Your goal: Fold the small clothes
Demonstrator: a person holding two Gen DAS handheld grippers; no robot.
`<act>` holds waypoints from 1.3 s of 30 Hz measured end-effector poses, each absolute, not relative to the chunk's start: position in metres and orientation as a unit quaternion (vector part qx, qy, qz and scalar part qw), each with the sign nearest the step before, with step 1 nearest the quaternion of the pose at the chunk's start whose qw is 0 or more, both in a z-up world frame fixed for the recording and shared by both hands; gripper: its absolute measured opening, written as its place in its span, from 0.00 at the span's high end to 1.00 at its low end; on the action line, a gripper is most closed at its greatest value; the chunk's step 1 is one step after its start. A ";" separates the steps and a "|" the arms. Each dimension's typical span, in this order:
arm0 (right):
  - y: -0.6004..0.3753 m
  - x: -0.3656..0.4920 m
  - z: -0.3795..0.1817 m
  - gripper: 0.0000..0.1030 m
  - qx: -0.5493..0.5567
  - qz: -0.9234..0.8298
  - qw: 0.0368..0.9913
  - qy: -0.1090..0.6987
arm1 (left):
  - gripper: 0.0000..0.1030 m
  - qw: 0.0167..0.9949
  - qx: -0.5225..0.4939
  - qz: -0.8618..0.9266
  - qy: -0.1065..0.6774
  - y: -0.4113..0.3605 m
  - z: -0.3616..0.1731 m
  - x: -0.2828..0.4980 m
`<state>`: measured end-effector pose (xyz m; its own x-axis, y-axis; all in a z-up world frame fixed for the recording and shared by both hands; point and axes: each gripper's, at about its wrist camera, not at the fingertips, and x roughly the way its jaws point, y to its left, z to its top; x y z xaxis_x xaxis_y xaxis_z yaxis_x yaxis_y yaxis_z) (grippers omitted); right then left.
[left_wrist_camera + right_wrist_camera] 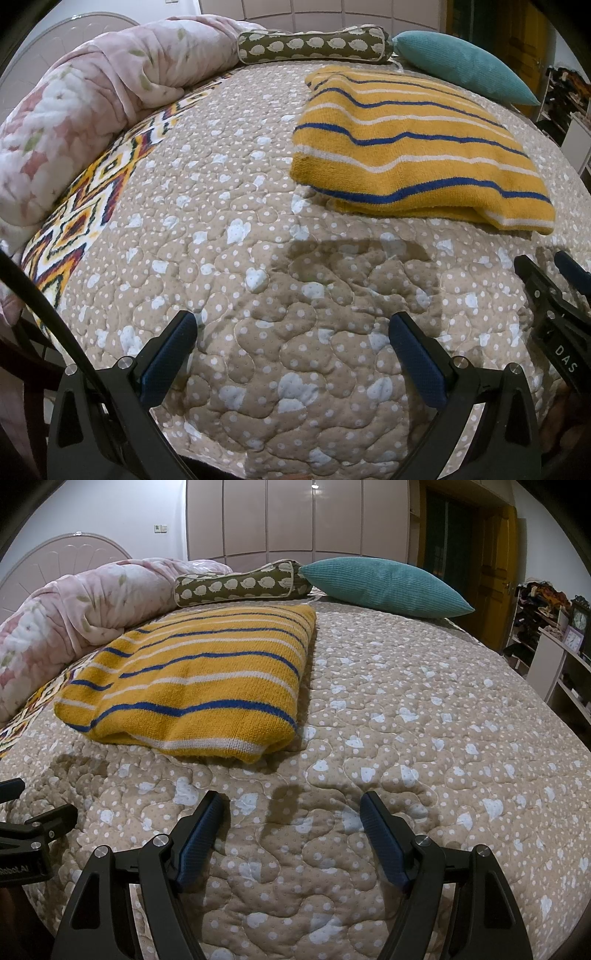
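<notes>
striped sweater point(192, 679) folded on quilt point(406, 738); both tongs gaping, empty.

Warm indoor light falls evenly over the quilt point(221, 221), sharp at center. Soft shadows pool mid-frame, ahead of the fingers. Fisheye curvature bends both frames, corners vignetted black.

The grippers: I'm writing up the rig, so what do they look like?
Both the left gripper and right gripper have black angular frames with silver bolts and two fingers faced with dark blue ribbed pads. White lettering marks each body. A black cable runs beside the left one.
</notes>
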<state>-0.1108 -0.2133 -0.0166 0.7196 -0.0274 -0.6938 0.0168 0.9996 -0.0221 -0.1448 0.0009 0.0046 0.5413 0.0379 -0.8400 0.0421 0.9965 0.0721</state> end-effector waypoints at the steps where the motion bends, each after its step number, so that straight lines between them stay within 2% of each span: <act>1: -0.213 -0.110 -0.017 0.22 -0.008 -0.013 0.927 0.375 | 0.00 0.878 0.041 -0.002 0.478 0.001 0.005 -0.145; 39: -0.209 -0.104 -0.014 0.19 -0.007 -0.049 0.913 0.405 | 0.00 0.880 0.045 0.004 0.473 0.001 0.006 -0.147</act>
